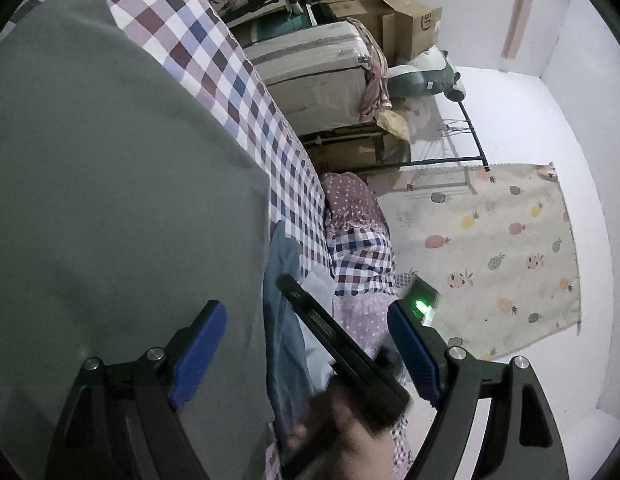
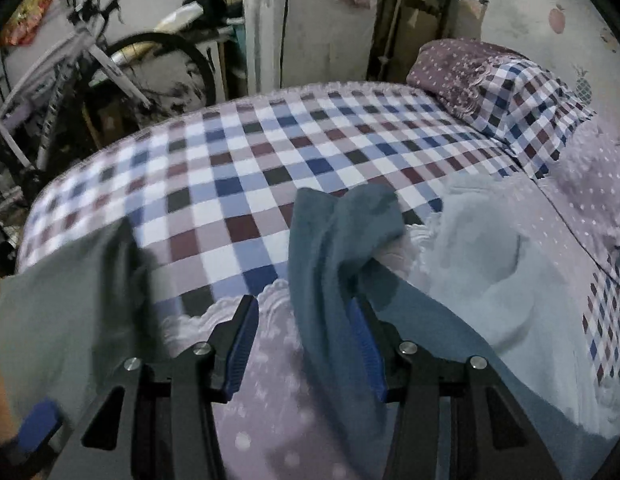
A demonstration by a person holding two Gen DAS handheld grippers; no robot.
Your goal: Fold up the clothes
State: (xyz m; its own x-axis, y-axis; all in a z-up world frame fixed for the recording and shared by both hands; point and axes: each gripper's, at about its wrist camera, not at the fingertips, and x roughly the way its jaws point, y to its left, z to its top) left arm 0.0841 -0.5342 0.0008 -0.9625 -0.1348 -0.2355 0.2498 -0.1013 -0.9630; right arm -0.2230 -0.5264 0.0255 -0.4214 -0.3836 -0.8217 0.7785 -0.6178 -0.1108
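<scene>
At lower centre of the right wrist view, a blue-grey garment (image 2: 333, 240) drapes limply over one pad of the right hand-held gripper (image 2: 306, 344), jaws apart, nothing clamped. A grey-green garment (image 1: 110, 200) fills the left of the left wrist view; the left hand-held gripper (image 1: 306, 348) stands apart above it. Soft knits on a checked bed (image 2: 250, 152). Judged stage: start; next, pinch an edge.

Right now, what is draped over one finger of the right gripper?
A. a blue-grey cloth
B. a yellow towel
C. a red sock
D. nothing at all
A: in the right wrist view a blue-grey cloth hangs over one finger of the open right gripper, above the checked bedspread.
</scene>
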